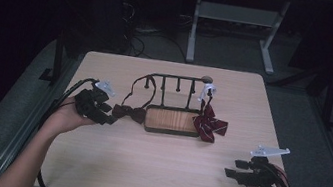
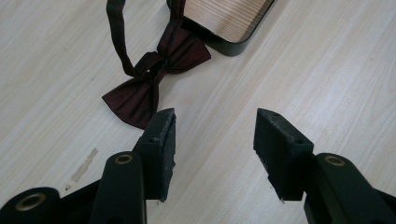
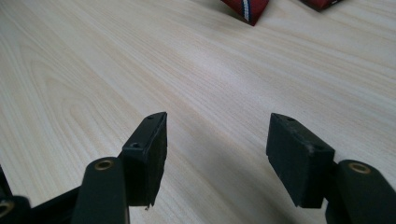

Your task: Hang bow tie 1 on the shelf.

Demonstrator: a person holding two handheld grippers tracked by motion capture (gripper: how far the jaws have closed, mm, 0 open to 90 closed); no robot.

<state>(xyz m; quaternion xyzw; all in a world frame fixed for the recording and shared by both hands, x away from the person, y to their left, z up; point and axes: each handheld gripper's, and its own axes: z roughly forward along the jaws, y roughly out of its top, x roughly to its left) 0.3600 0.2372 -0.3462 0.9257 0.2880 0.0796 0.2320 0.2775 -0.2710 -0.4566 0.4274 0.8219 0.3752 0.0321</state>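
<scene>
Layout, high view. At the table's (image 1: 152, 172) centre stands a rack (image 1: 173, 120), its tray toward six o'clock and its peg rail (image 1: 177, 79) toward twelve. At the rack's nine o'clock a bow tie (image 1: 129, 113) lies on the table, its strap (image 1: 139, 83) running up to the rail. At three o'clock a second bow tie (image 1: 210, 125) lies against the tray's end, below the rail's end peg. The left gripper (image 1: 107, 118) sits at nine o'clock of the first bow tie, just beside it; the right gripper (image 1: 233, 169) lies at the table's four o'clock, well apart from the rack.
</scene>
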